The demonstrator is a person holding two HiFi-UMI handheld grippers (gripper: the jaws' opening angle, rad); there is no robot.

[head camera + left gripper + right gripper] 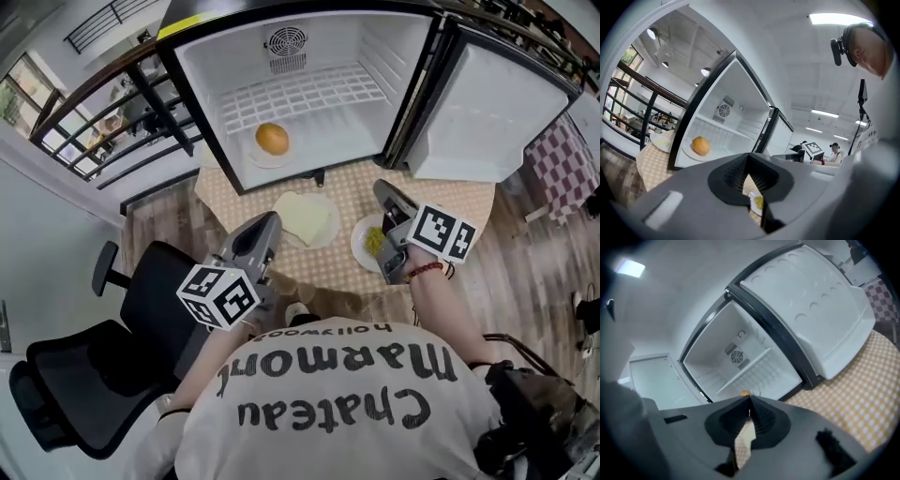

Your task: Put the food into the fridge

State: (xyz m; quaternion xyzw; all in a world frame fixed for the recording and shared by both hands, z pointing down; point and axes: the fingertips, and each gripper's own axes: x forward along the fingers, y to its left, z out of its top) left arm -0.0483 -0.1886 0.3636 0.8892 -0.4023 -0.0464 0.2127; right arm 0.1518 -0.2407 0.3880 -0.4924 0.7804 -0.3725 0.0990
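Head view, 8 o'clock: black office chair (pixel 112 356), cut off by the frame edge. Left gripper (pixel 269 221) at 7 o'clock of centre, over the checked table (pixel 441 192). Its own view shows the left gripper (pixel 749 157) with jaw tips together and nothing clamped; only tablecloth and a sliver of plate show through the gap below the tips. Fridge (pixel 216 84) at 12 o'clock, open, with the orange round food (pixel 272 139) on a white plate (pixel 258 157) on the cabinet floor at its left; whether it is fruit or a bun cannot be told. Pale flat food (pixel 305 217) lies on a plate on the table just in front of the fridge. At its 3 o'clock lies the green food (pixel 373 241), its plate half hidden beneath the right gripper (pixel 382 187). In its own view the right gripper (pixel 749 404) has its jaws closed tip to tip, holding nothing. Fridge door (pixel 487 112) is swung to 2 o'clock. The person's shirt hides the near table edge.
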